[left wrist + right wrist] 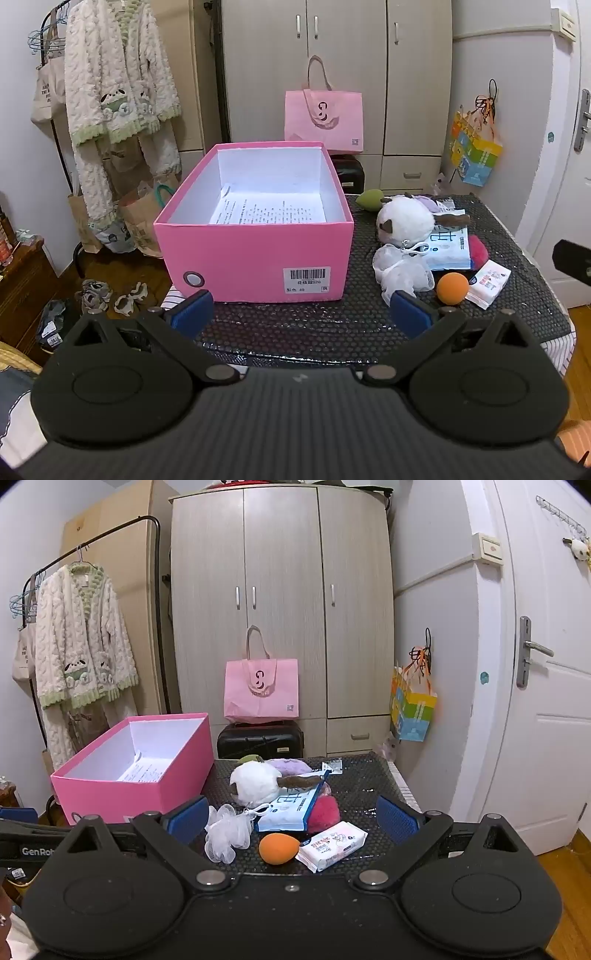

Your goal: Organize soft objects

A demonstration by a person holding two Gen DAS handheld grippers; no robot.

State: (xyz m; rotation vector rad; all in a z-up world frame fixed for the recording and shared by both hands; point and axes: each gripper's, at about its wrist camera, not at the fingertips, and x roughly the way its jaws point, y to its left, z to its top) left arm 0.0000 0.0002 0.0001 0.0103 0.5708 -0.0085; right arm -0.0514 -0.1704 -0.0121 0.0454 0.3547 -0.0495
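- shoebox (255, 254): pink, open-topped, on left part of black honeycomb mat (314, 328); printed paper sheet (269, 212) flat on its white floor, barcode label on near wall.
- plush toy (404, 221): white, round, brown-eared, right of shoebox, resting on blue-white packet (448, 251).
- bath pouf (400, 271): white mesh, just in front of plush toy.
- sponge (279, 848): orange, egg-shaped, between bath pouf and tissue pack (332, 845).
- fluffy item (325, 814): magenta, beside packet.
- left gripper (301, 314): blue pads spread wide, nothing between, low over mat's near edge.
- right gripper (291, 819): jaws wide apart, holding nothing, facing the cluster.
- background: pink tote bag (261, 690), wardrobe (280, 609), hanging fleece robe (79, 638).
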